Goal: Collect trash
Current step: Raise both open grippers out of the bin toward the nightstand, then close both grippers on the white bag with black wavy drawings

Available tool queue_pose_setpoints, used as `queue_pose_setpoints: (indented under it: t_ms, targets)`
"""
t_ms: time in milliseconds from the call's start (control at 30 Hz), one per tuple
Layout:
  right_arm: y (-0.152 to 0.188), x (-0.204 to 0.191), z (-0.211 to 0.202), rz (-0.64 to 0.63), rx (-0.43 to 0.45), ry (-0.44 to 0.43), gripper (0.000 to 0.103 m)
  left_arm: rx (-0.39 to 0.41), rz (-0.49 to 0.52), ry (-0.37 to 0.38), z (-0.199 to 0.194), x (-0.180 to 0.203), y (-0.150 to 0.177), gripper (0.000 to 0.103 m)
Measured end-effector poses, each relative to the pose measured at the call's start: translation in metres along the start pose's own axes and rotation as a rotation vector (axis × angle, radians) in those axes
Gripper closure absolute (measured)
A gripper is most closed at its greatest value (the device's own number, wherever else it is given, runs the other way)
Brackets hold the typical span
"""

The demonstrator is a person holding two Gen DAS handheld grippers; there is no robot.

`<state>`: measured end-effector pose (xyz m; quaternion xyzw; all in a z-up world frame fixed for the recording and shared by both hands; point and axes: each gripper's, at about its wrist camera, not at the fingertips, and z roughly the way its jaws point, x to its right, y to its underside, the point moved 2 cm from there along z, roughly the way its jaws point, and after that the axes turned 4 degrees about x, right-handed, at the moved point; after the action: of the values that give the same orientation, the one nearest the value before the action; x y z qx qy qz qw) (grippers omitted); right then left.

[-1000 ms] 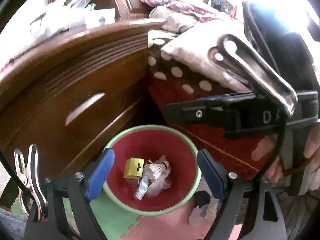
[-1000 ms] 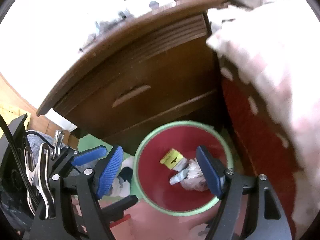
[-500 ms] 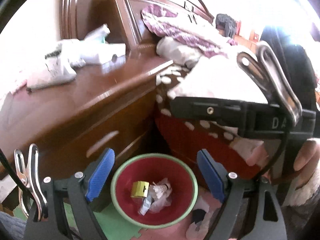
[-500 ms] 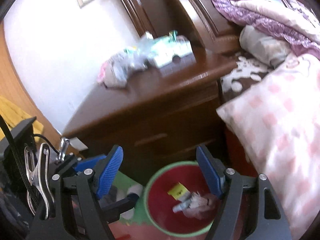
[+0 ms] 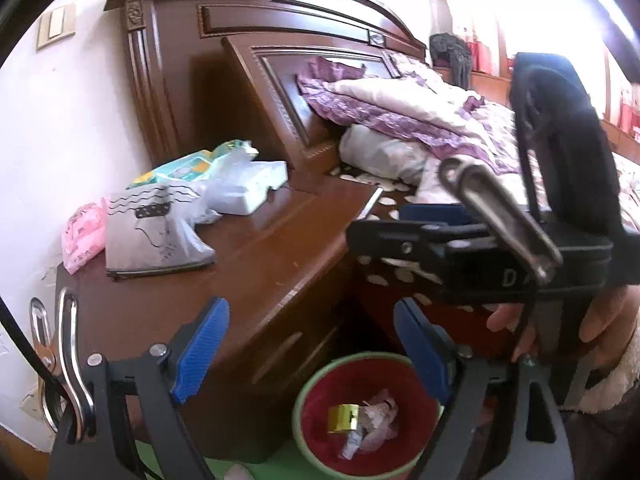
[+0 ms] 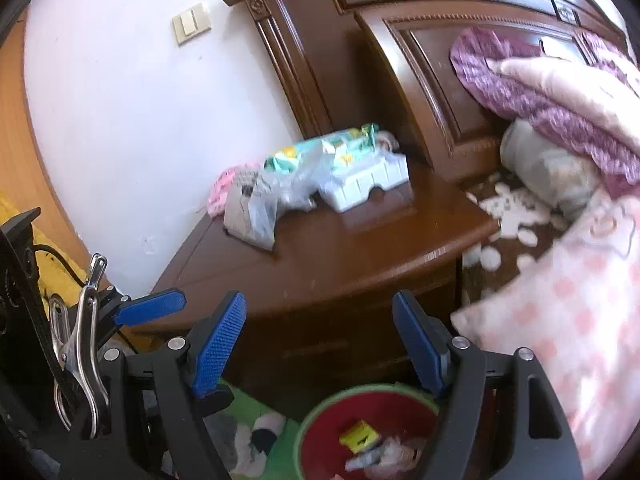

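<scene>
A red bin with a green rim (image 5: 304, 404) (image 6: 316, 412) stands on the floor by the nightstand and holds a yellow wrapper (image 5: 343, 418) (image 6: 360, 436) and crumpled paper (image 5: 378, 420). On the nightstand top (image 5: 280, 248) (image 6: 340, 248) lie a grey plastic bag (image 5: 154, 236) (image 6: 260, 208), a white pack (image 5: 256, 184) (image 6: 364, 184), a green-printed pack (image 5: 180, 166) (image 6: 316, 150) and a pink packet (image 5: 82, 236) (image 6: 224, 186). My left gripper (image 5: 312, 344) is open and empty above the bin. My right gripper (image 6: 320, 340) is open and empty, level with the nightstand front.
The bed with a pink dotted pillow (image 6: 560, 300) and purple quilt (image 5: 400, 116) lies to the right. The wooden headboard (image 5: 248, 40) stands behind. The other gripper's body (image 5: 500, 248) crosses the left wrist view. Green foam mat (image 6: 256, 404) covers the floor.
Both grippers have risen and tilted up from the bin. The nightstand top and its bags have come into view; the bin has dropped to the bottom of both views.
</scene>
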<state>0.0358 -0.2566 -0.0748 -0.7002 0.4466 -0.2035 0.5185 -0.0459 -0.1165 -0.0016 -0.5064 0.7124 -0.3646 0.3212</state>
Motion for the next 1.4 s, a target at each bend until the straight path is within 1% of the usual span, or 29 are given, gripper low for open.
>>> queue_pose_setpoints:
  t_ms: [67, 167, 233, 333, 500, 700, 767, 967, 1100, 1200, 1267, 1367, 1400]
  targets:
    - [-0.005, -0.001, 0.002, -0.004, 0.016, 0.002, 0.026, 0.0, -0.006, -0.016, 0.002, -0.008, -0.002, 0.015]
    - [-0.015, -0.002, 0.007, -0.004, 0.045, 0.016, 0.026, -0.026, -0.02, -0.039, 0.009, -0.023, -0.006, 0.015]
    - [-0.021, -0.002, 0.01, -0.002, 0.066, 0.016, 0.026, -0.018, -0.028, -0.047, 0.011, -0.032, -0.007, 0.015]
    - [-0.028, 0.003, 0.013, 0.012, 0.092, 0.022, 0.026, -0.015, -0.069, -0.052, 0.012, -0.05, -0.01, 0.015]
    - [-0.029, 0.016, 0.025, 0.074, 0.07, 0.06, 0.026, 0.002, -0.119, -0.11, 0.012, -0.074, -0.013, 0.015]
    - [-0.033, 0.019, 0.036, 0.133, 0.054, 0.037, 0.026, 0.017, -0.156, -0.138, 0.017, -0.092, -0.013, 0.015]
    - [-0.034, 0.017, 0.039, 0.133, 0.053, 0.034, 0.026, 0.019, -0.169, -0.143, 0.021, -0.098, -0.014, 0.015]
    - [-0.04, 0.014, 0.055, 0.109, 0.031, 0.07, 0.026, 0.022, -0.205, -0.145, 0.032, -0.116, -0.022, 0.015]
    - [-0.042, 0.017, 0.069, 0.094, -0.001, 0.117, 0.026, 0.013, -0.195, -0.17, 0.047, -0.131, -0.03, 0.015]
    - [-0.045, 0.019, 0.081, 0.08, -0.015, 0.146, 0.026, 0.006, -0.203, -0.169, 0.059, -0.14, -0.034, 0.015]
    - [-0.046, 0.02, 0.086, 0.09, -0.023, 0.139, 0.026, -0.013, -0.191, -0.185, 0.07, -0.146, -0.036, 0.015]
    - [-0.05, 0.021, 0.098, 0.165, -0.042, 0.061, 0.026, -0.028, -0.202, -0.2, 0.077, -0.161, -0.037, 0.015]
    - [-0.052, 0.02, 0.104, 0.2, -0.057, 0.011, 0.026, -0.03, -0.218, -0.199, 0.077, -0.167, -0.036, 0.015]
